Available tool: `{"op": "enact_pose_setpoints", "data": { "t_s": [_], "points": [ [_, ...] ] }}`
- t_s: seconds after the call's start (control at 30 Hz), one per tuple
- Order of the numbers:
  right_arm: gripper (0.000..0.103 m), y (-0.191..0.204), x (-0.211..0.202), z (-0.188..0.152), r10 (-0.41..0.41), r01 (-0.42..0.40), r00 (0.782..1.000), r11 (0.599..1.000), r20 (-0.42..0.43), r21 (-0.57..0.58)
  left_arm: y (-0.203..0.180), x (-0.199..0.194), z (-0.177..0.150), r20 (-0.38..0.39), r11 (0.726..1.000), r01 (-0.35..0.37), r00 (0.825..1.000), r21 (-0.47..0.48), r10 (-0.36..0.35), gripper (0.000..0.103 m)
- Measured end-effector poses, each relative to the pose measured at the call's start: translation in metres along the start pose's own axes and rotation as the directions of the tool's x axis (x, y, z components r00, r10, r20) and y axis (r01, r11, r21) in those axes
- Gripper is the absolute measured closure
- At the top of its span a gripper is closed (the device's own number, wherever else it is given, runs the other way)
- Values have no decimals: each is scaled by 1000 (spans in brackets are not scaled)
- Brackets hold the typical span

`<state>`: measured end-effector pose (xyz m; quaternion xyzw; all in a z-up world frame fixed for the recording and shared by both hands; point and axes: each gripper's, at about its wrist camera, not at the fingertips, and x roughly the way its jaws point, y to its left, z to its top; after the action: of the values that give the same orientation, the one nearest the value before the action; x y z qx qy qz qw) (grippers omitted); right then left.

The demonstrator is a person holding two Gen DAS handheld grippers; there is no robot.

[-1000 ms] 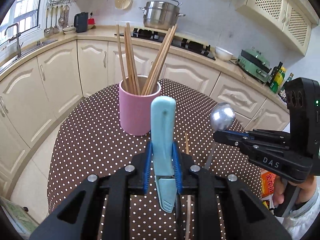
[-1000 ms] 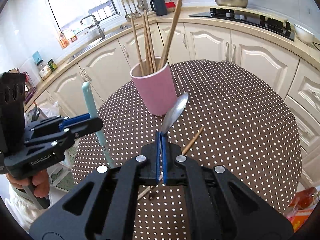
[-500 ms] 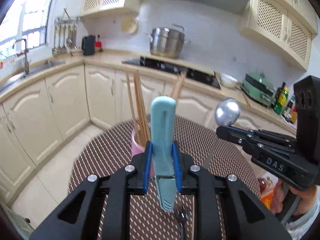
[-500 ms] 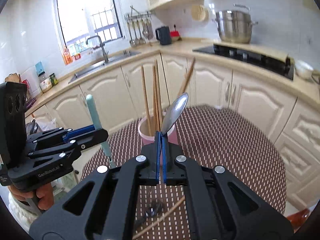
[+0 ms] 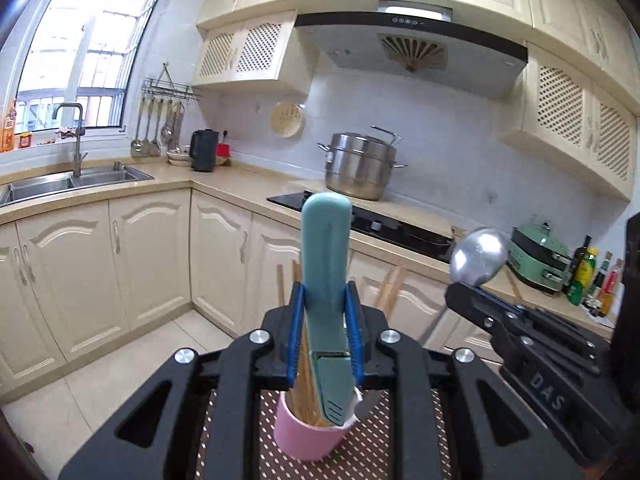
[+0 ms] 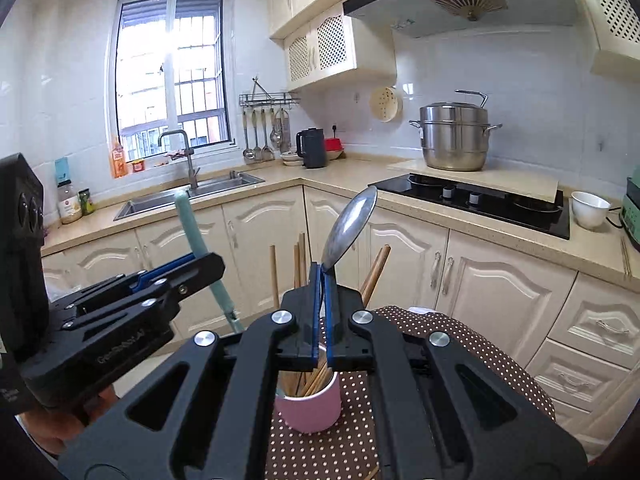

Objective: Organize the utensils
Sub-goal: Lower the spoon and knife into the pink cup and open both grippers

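Observation:
My left gripper (image 5: 325, 300) is shut on a light-blue-handled utensil (image 5: 326, 264) held upright; its lower end dips into the pink cup (image 5: 310, 440), which holds several wooden chopsticks (image 5: 304, 392). My right gripper (image 6: 322, 276) is shut on a metal spoon (image 6: 350, 226), bowl end up, above the pink cup (image 6: 310, 410). In the left wrist view the right gripper (image 5: 460, 294) stands to the right with the spoon (image 5: 478, 256). In the right wrist view the left gripper (image 6: 208, 262) is at the left with the blue utensil (image 6: 200, 252).
The cup stands on a round table with a brown polka-dot cloth (image 6: 460, 344). A chopstick end (image 6: 374, 474) lies on the cloth near the bottom edge. Kitchen cabinets (image 6: 492, 280), a sink (image 6: 192, 196) and a stove with a steel pot (image 6: 454, 140) are behind.
Both grippers have tilted upward and moved over the pink cup. The blue utensil's lower end now reaches into the cup. Both still hold their utensils.

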<state>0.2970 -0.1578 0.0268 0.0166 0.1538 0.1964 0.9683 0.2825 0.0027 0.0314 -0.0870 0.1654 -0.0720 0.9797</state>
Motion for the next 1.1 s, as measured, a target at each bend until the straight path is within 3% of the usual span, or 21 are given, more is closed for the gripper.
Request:
{"op": "enact_pose_setpoints", "data": {
  "t_s": [0.43,0.57,0.7,1.1],
  "points": [
    [101,-2,34,-25,4,-5,997,1000,-81,-7,12,35,-25,-59,1000,-19,998,20,21,82],
    [101,0,35,-29,2,-3,996,1000,-89,-6,15,26,-25,-33,999,-34,999,19,35,59],
    [101,2,36,-31,-3,2,995,1000,-96,-6,14,19,-27,-21,998,-55,998,41,56,51],
    [100,12,36,-33,-19,16,993,1000,-114,-26,20,-2,-31,-8,990,-119,993,78,120,42]
  ]
}}
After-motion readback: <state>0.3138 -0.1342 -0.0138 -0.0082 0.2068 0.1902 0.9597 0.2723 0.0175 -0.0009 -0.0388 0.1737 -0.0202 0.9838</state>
